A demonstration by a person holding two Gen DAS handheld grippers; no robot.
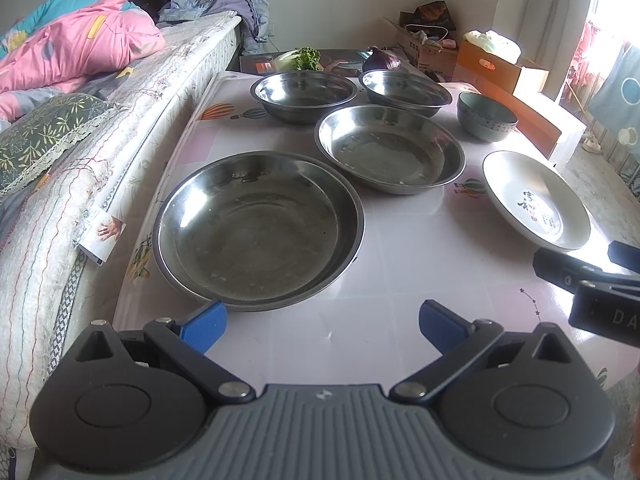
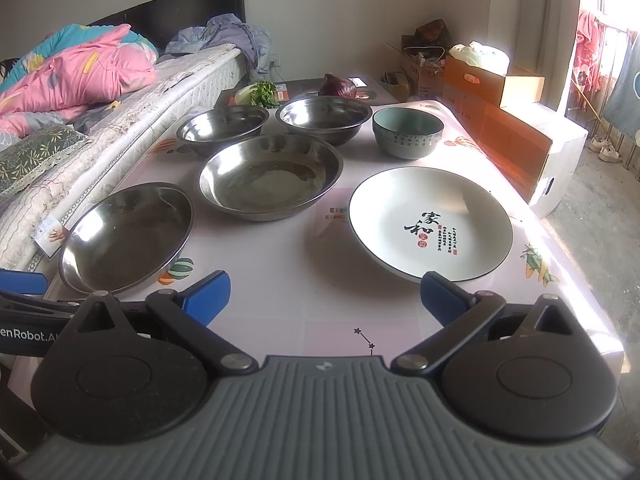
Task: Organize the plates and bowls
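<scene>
Four shiny steel dishes (image 1: 258, 228), white inscribed plate (image 2: 430, 222), teal bowl (image 2: 407, 132)

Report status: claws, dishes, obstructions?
Left claw open, right claw open, both empty. Steel plates, bowls, white plate unstacked. Nothing blocking.

Six pieces, all upright, empty, unstacked. Near steel plate (image 1: 258, 228) at my left, second steel plate (image 1: 390, 148) behind it. Two steel bowls (image 1: 303, 94) (image 1: 405, 91) far row, teal bowl (image 2: 407, 131) beside them. White ceramic plate (image 2: 430, 222) with calligraphy, near right.
</scene>
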